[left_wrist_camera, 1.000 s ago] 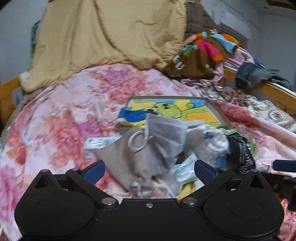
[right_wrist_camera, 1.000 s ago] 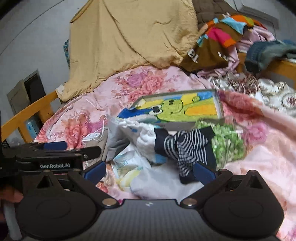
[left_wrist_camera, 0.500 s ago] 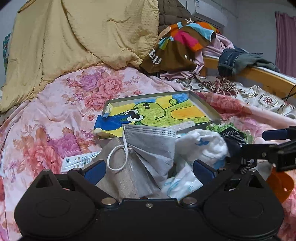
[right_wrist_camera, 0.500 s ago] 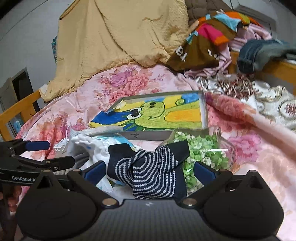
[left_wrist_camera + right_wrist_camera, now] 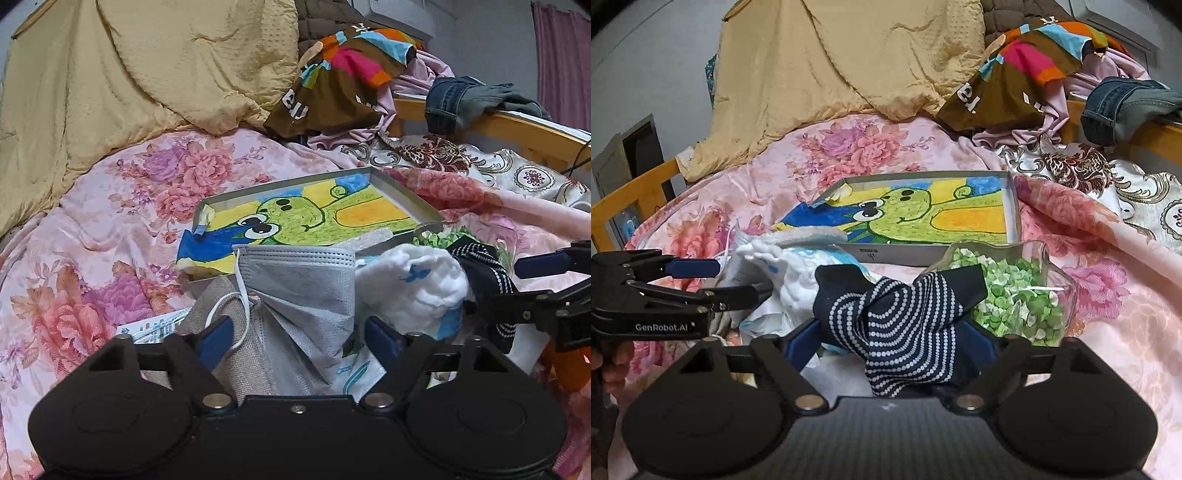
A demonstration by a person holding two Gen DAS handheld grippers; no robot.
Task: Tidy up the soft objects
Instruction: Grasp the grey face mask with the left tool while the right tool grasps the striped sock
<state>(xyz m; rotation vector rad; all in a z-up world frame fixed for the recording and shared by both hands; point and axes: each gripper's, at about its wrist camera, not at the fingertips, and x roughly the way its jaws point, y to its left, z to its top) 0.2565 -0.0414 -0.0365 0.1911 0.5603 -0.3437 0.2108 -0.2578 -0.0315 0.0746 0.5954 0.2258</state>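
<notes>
Two grippers over a heap of soft things on the flowered bedspread (image 5: 122, 206).
Left gripper (image 5: 299, 332), jaws just narrowing, straddles a grey face mask (image 5: 299, 280); right gripper (image 5: 890, 338), also narrowing, straddles a striped sock (image 5: 897, 321); grip uncertain; picture tray (image 5: 1012, 206) at twelve o'clock.

Both views are evenly and softly lit with no visible lamp; shadows are faint. Colours look slightly washed and cool. The fisheye bends the bed rail (image 5: 631, 192) and darkens the corners. The middle is sharp; the far curtain (image 5: 561, 59) is a little soft. No glare.
</notes>
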